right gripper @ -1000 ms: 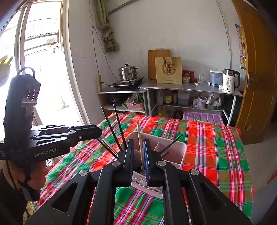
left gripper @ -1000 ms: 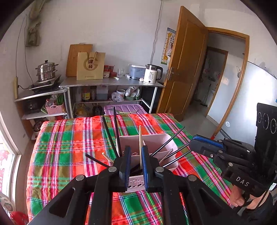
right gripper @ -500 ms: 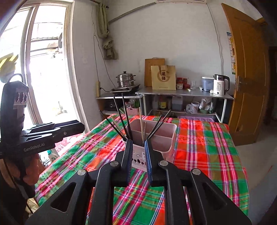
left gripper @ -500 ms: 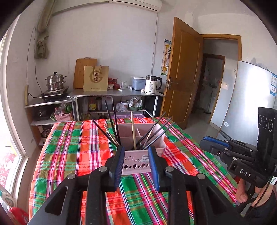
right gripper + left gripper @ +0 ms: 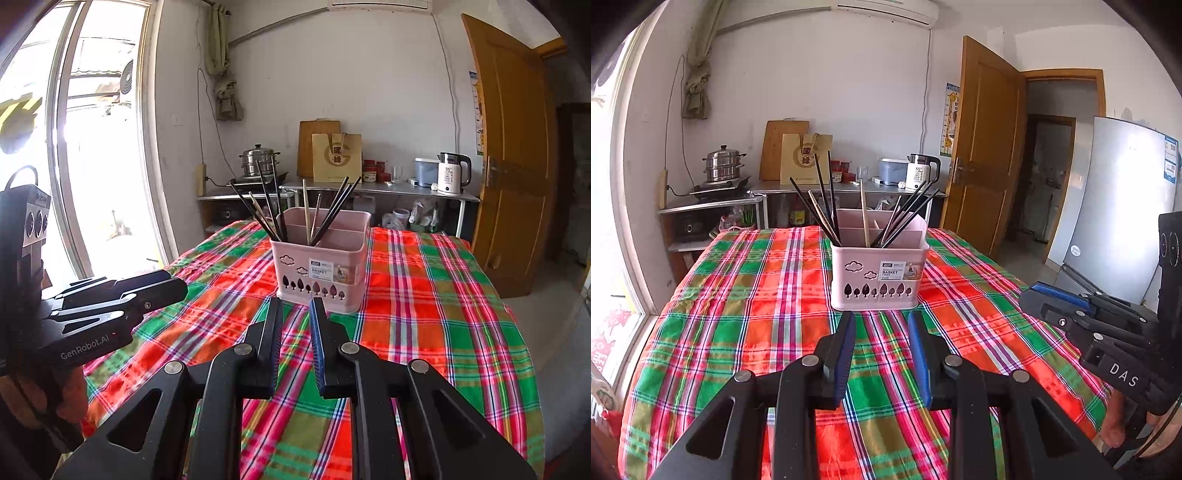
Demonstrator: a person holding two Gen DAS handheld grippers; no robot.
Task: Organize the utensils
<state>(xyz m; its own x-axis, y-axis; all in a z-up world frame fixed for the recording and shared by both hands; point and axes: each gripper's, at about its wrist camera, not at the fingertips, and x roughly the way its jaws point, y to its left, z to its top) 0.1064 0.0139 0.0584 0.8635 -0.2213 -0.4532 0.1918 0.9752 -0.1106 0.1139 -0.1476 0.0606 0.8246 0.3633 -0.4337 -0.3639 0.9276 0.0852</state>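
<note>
Now we hold both claws back from the pink utensil basket [image 5: 878, 275] on the plaid-covered surface [image 5: 746, 314].

Our left claw [image 5: 881, 325] is spread and empty; our right claw [image 5: 295, 314] stands with a narrower gap, gripping nothing. Black chopsticks [image 5: 827, 206] and a pale wooden chopstick [image 5: 863, 212] lean in the divided basket, whose sticker reads "BASKET". We read "DAS" on the right tool's side, "GenRobot.AI" on the left's. A white kettle [image 5: 451, 178] behind shows "55".
</note>
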